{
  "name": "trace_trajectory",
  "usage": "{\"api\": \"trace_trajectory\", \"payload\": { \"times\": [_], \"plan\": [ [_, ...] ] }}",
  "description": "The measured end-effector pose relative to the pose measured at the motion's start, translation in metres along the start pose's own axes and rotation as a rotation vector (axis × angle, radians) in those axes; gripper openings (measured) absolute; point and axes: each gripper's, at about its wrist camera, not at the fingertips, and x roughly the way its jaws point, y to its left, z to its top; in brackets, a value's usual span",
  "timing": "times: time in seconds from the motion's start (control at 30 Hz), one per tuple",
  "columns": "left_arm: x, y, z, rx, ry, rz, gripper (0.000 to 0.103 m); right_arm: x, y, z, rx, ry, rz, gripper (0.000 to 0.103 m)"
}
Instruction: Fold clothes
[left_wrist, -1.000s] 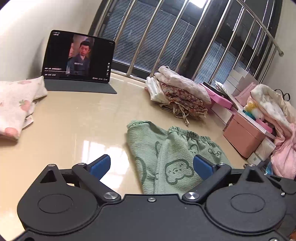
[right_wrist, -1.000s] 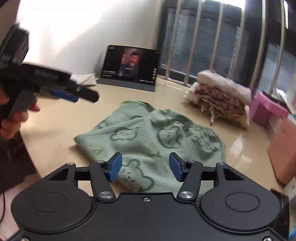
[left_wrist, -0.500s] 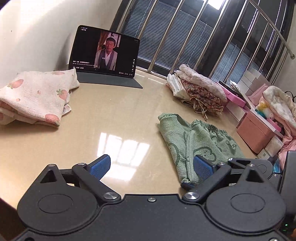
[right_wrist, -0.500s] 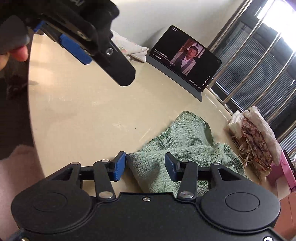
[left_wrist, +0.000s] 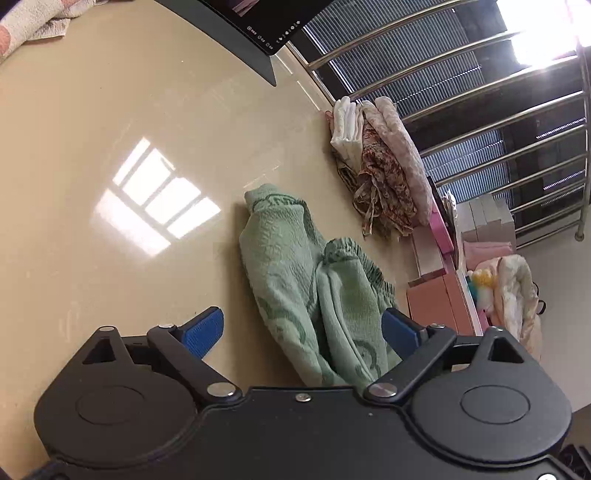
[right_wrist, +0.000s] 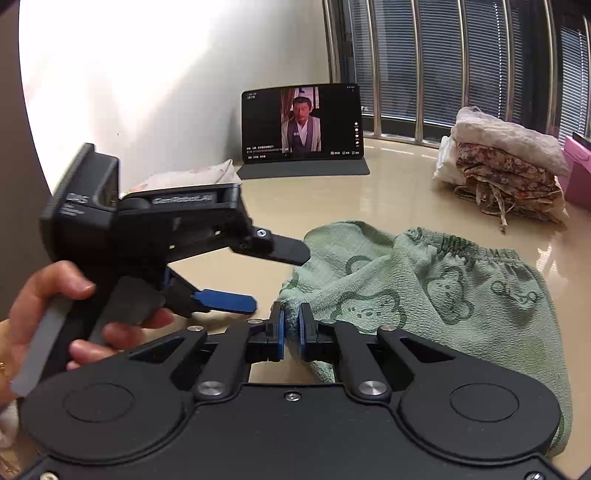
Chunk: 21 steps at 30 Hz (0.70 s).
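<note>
At the bottom centre of the right wrist view, the right gripper (right_wrist: 291, 325) pinches a corner of the green shorts (right_wrist: 424, 295), which spread to the right across the table (right_wrist: 388, 192). The left gripper (right_wrist: 266, 273), left of centre, gapes wide beside them. A tablet (right_wrist: 301, 123) stands beyond, upper centre.

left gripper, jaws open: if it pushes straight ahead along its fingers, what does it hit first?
Most likely the green pants. In its own view the left gripper is open, and the cloth already lies between its fingers and runs forward. Beyond that is the folded clothes stack. Height above the table is unclear.
</note>
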Motion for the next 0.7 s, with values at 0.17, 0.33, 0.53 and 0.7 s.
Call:
{"api": "trace_trajectory", "payload": {
  "times": [0.17,0.33,0.53,0.7],
  "plan": [
    [0.023,0.014,0.010,-0.187,0.002,-0.002,0.044,-0.021,-0.008,-0.005,0.024,-0.031,0.023,0.007],
    [0.014,0.022,0.011,-0.206,-0.050,0.013,0.024,-0.019,-0.011,-0.010,0.033,-0.005,0.046,0.007],
    [0.005,-0.008,0.015,-0.141,-0.076,-0.005,0.008,-0.017,-0.016,-0.012,0.124,0.003,0.114,0.007],
    [0.020,-0.106,0.021,0.030,-0.045,-0.039,0.008,-0.062,-0.065,-0.016,0.457,-0.180,0.195,0.006]
  ]
}}
